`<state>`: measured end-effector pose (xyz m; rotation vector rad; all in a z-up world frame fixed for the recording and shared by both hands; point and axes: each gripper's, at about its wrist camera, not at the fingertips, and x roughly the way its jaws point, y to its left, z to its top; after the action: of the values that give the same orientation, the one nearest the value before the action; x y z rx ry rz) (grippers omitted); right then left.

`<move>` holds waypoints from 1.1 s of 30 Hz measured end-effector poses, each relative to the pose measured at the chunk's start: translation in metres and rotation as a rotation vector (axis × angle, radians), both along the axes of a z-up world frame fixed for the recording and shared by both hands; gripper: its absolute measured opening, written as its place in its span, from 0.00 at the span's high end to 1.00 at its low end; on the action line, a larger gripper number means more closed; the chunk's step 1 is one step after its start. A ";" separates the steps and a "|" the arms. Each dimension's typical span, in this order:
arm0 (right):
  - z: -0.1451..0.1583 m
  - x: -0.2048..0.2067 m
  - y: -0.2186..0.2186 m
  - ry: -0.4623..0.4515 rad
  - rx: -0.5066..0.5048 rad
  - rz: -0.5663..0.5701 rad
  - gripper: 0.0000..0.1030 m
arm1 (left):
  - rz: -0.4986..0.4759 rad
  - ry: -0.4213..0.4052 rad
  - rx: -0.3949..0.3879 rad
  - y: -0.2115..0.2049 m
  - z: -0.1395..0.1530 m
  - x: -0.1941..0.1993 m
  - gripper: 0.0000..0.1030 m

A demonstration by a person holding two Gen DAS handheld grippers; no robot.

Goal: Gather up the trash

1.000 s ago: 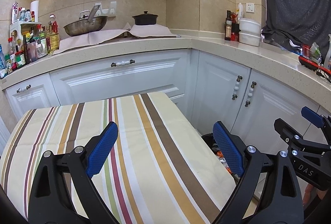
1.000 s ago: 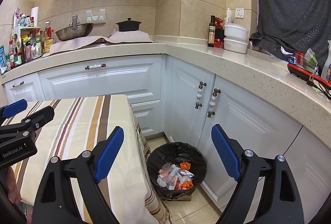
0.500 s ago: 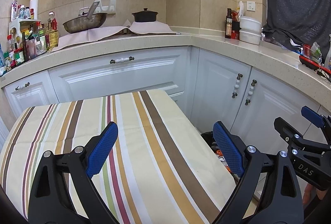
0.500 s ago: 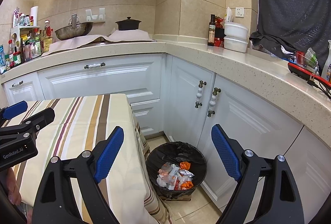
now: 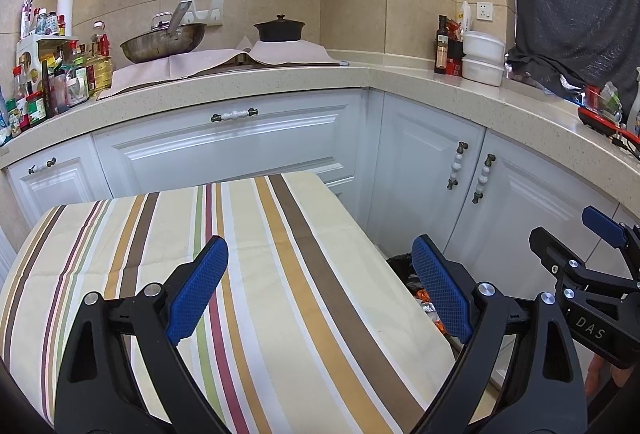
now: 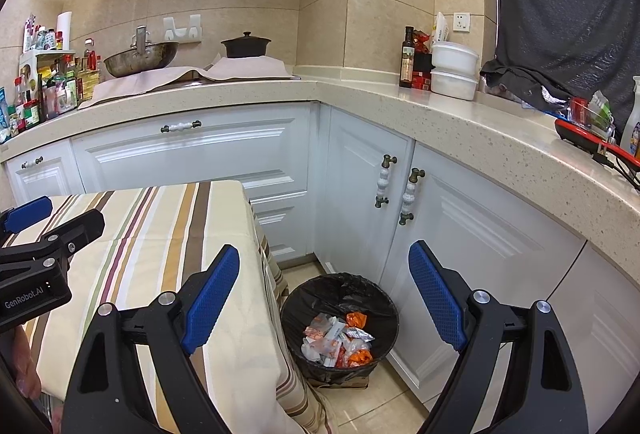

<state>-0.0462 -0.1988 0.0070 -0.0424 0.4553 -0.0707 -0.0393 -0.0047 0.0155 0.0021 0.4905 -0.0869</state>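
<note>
A black-lined trash bin (image 6: pixel 339 294) stands on the floor beside the table's right edge, holding several orange and silver wrappers (image 6: pixel 338 340). In the left wrist view only its rim (image 5: pixel 400 262) shows past the table. My left gripper (image 5: pixel 320 290) is open and empty above the striped tablecloth (image 5: pixel 260 274). My right gripper (image 6: pixel 324 298) is open and empty, above the bin and the table's right edge. No trash shows on the tablecloth (image 6: pixel 160 234). Each gripper shows at the edge of the other's view: the right one (image 5: pixel 592 274), the left one (image 6: pixel 40 246).
White cabinets (image 6: pixel 360 193) and a beige L-shaped counter (image 6: pixel 440 113) stand close behind the table and bin. On the counter are a wok (image 6: pixel 140 57), a black pot (image 6: pixel 245 46), bottles (image 6: pixel 48 85), white containers (image 6: pixel 454 73) and a dark cloth (image 6: pixel 560 33).
Both views have drifted slightly back and up; the table and counter sit lower in the left wrist view. Both grippers stay open and empty.
</note>
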 end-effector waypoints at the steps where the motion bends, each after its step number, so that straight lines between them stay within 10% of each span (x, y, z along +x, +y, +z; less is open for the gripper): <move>1: 0.000 0.000 0.000 0.000 0.001 0.000 0.19 | 0.000 0.001 0.000 0.000 0.000 0.000 0.12; 33: 0.000 0.000 0.000 0.002 0.000 -0.001 0.19 | 0.010 0.004 0.006 -0.001 0.000 0.001 0.06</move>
<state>-0.0464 -0.1986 0.0069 -0.0423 0.4576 -0.0714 -0.0385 -0.0055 0.0157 0.0054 0.4948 -0.0754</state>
